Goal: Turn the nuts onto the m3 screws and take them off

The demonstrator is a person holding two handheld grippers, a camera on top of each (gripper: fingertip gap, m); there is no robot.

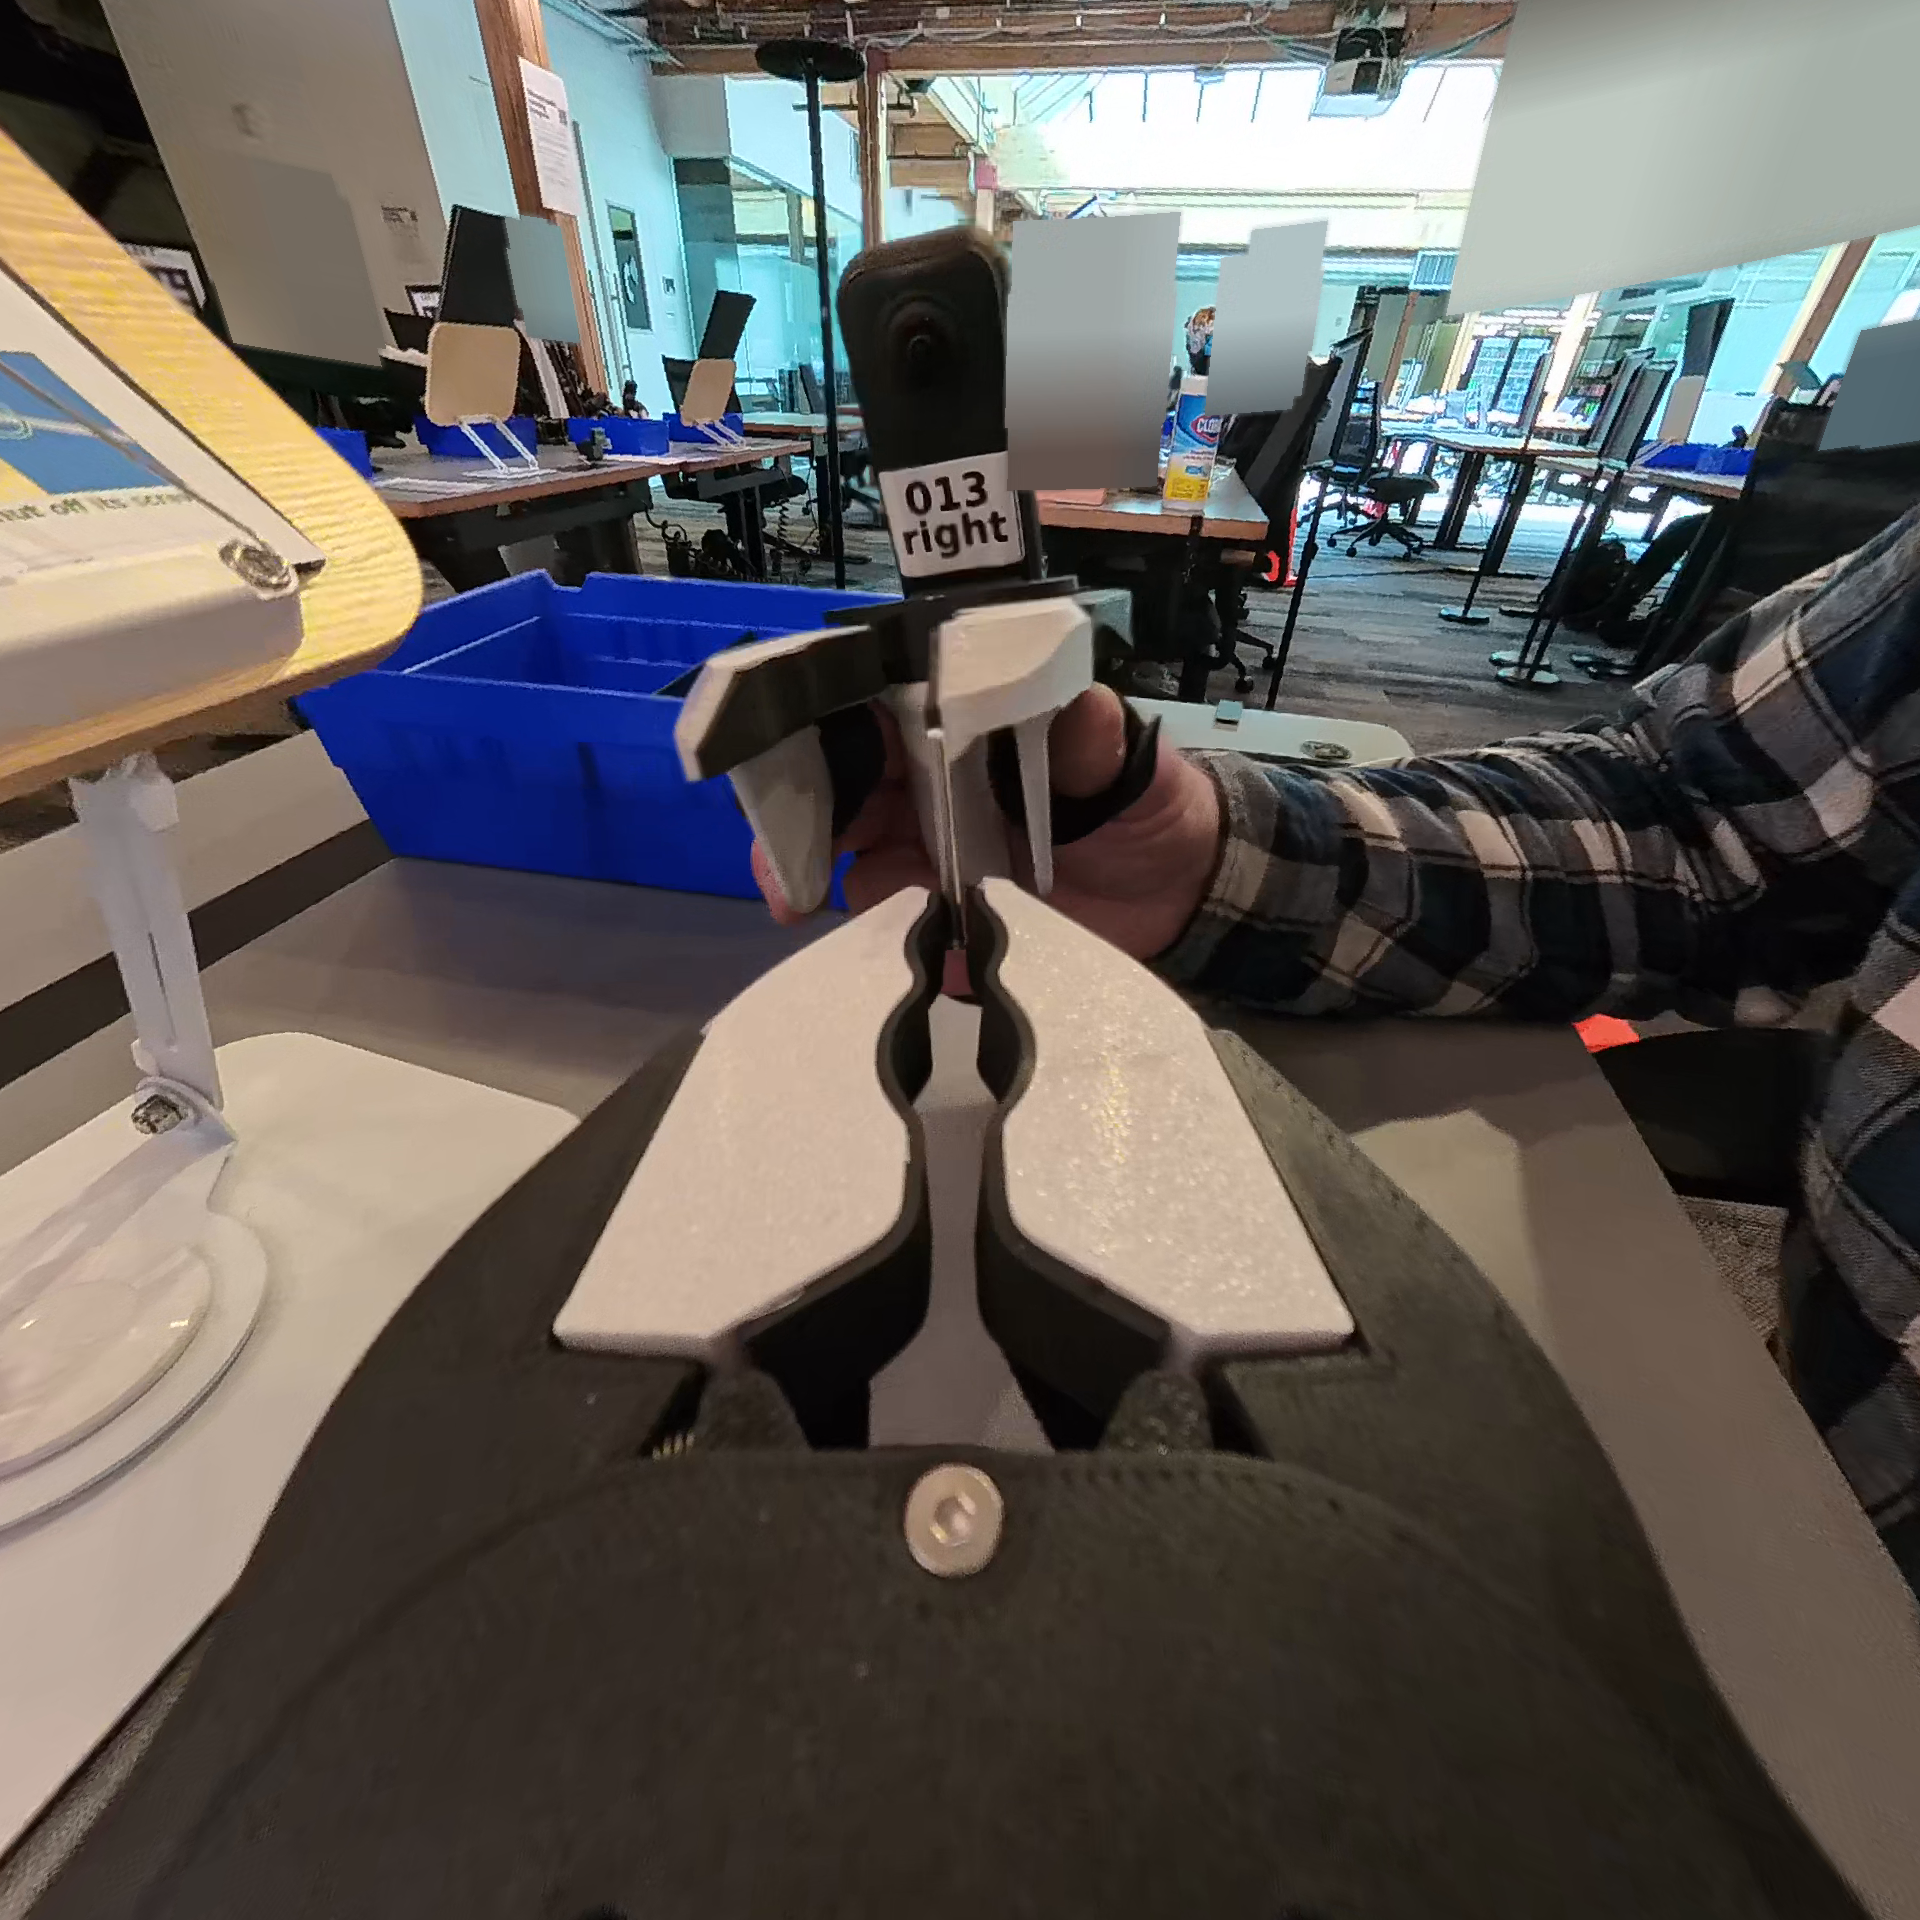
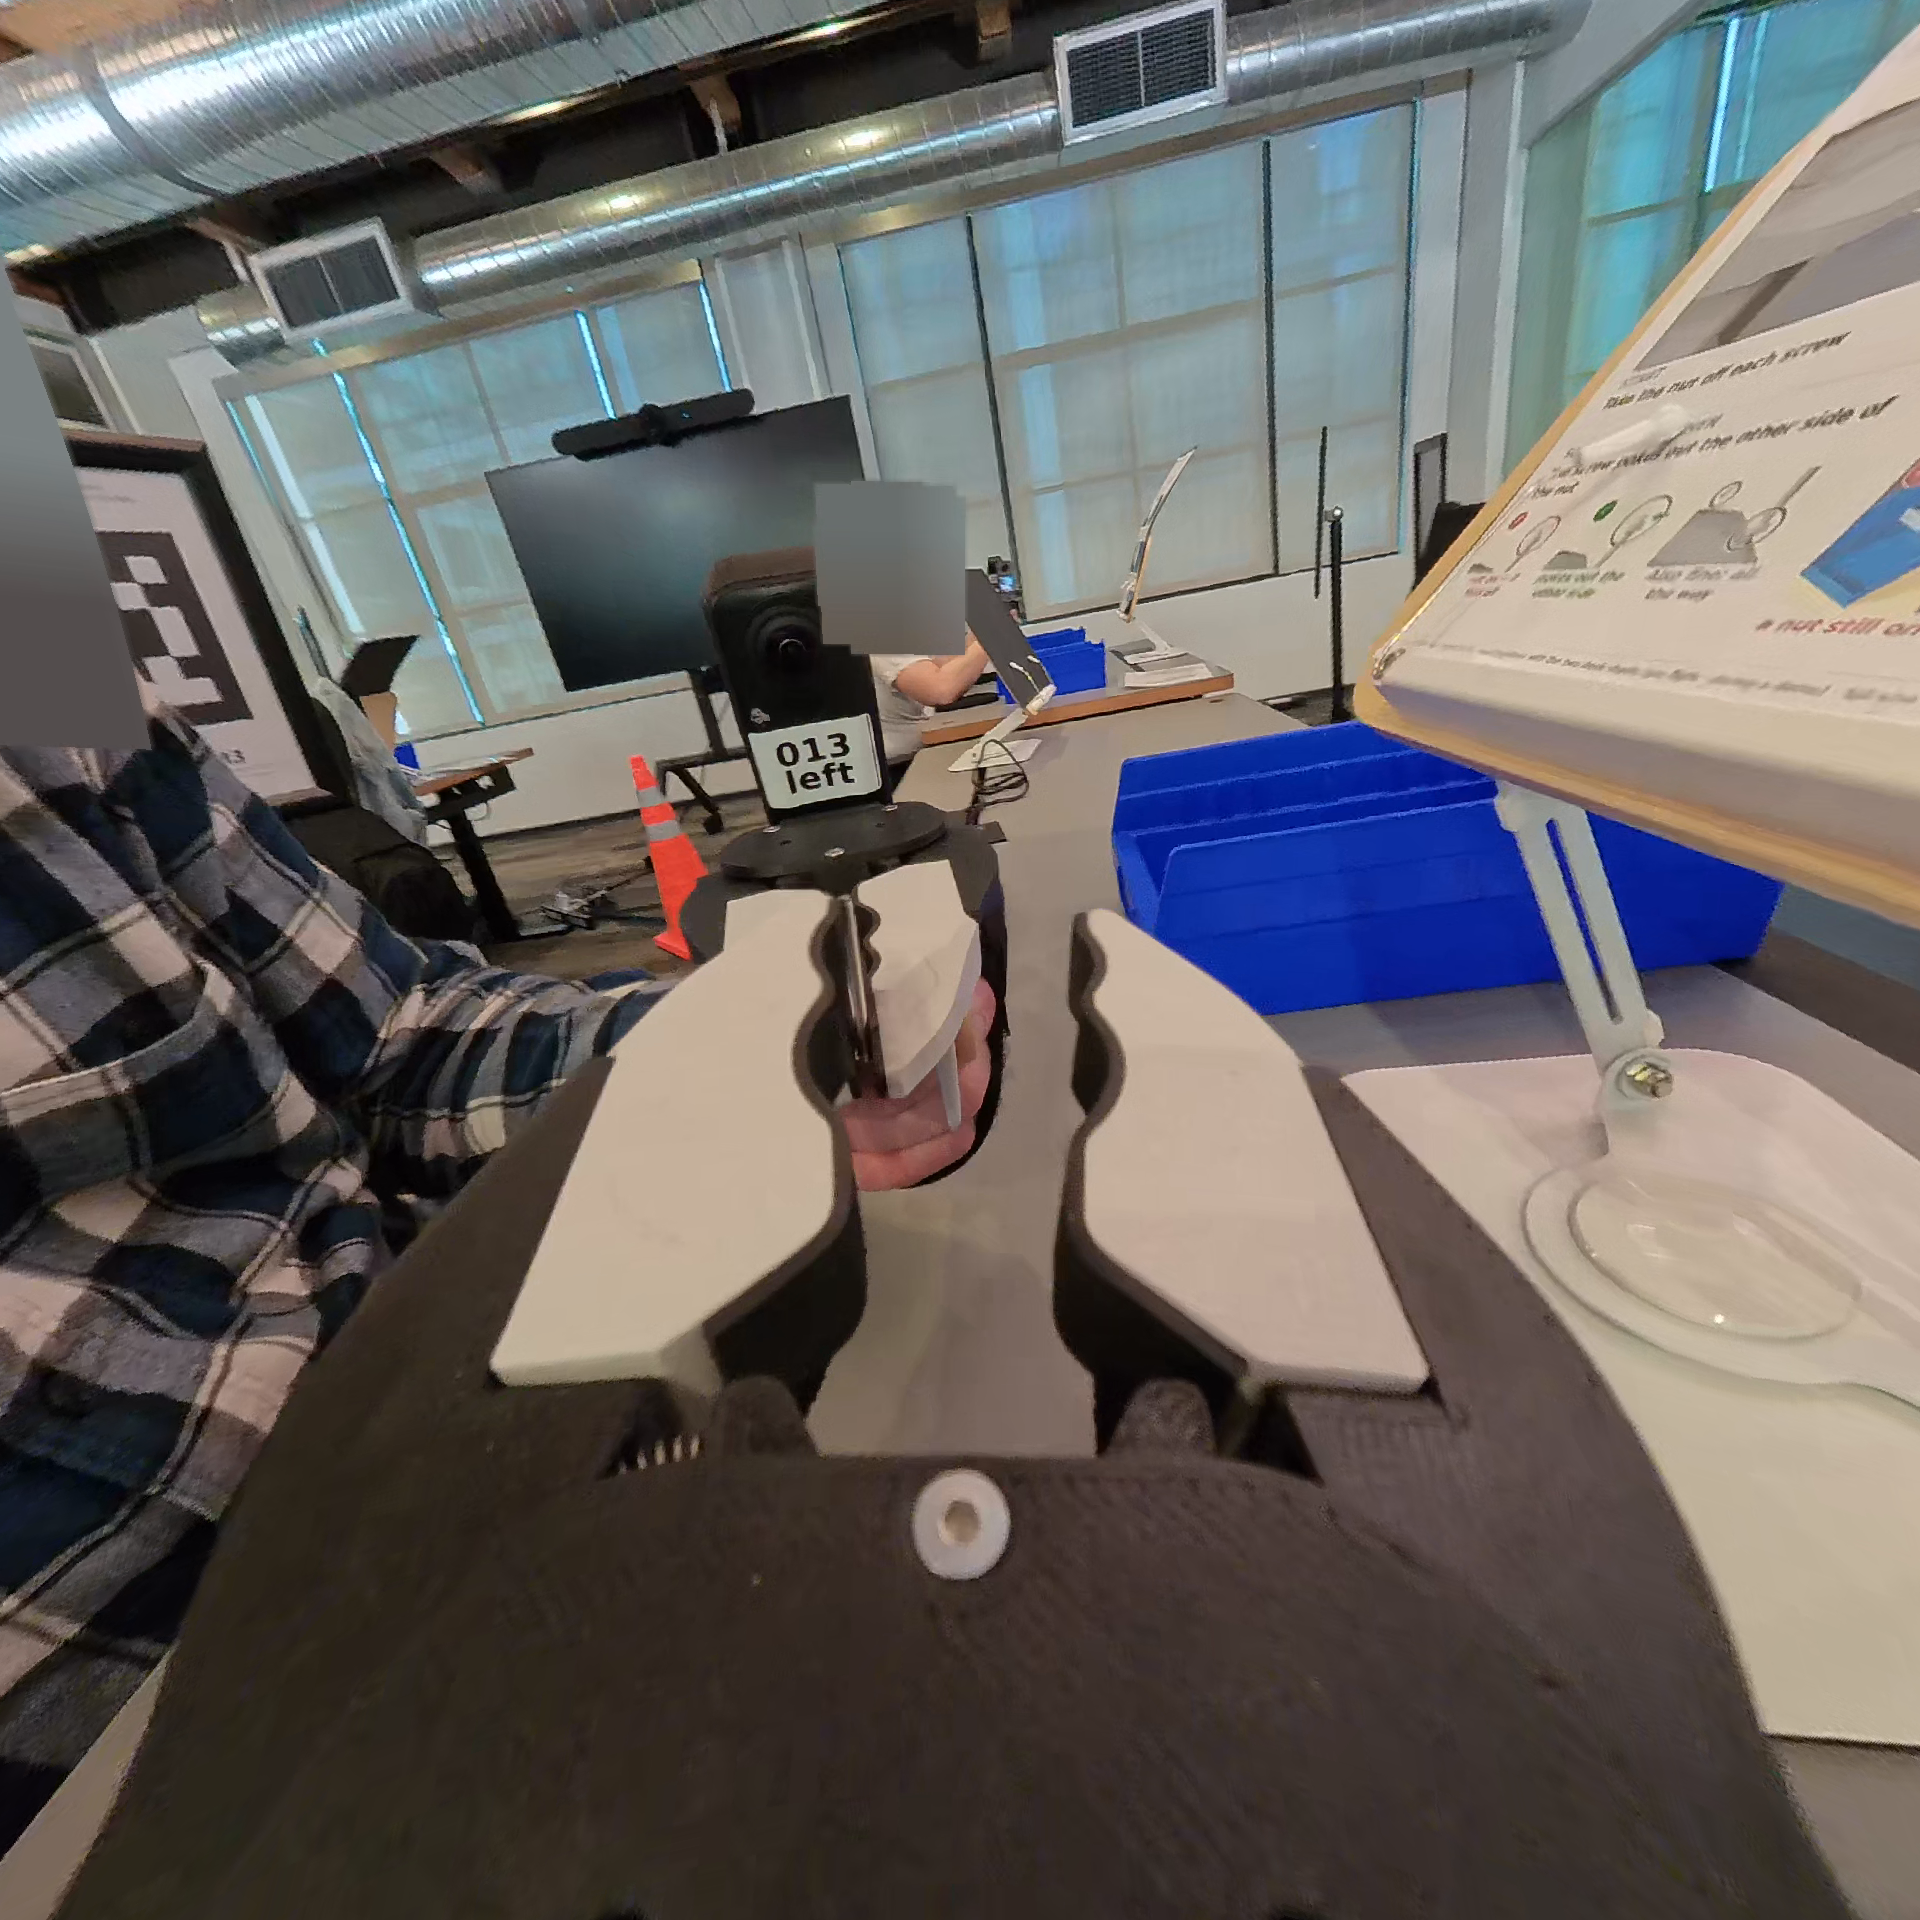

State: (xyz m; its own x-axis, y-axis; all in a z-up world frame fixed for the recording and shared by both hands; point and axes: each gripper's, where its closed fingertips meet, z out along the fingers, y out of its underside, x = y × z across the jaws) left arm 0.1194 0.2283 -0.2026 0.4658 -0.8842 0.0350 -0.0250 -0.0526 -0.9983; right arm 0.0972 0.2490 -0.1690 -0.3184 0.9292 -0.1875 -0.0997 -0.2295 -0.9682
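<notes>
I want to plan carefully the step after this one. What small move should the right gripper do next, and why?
Probably shift the right gripper slightly to its left, so the thin metal rod sits midway between its fingers. The left gripper pinches the rod upright at its tips. The right gripper is open and faces it, but in its own view the rod stands close beside its left finger, not centred.

Mounted close behind each gripper's fingers, facing one another across the grey table (image 1: 436,966), sharing the blue bin (image 2: 1455,883).
</notes>
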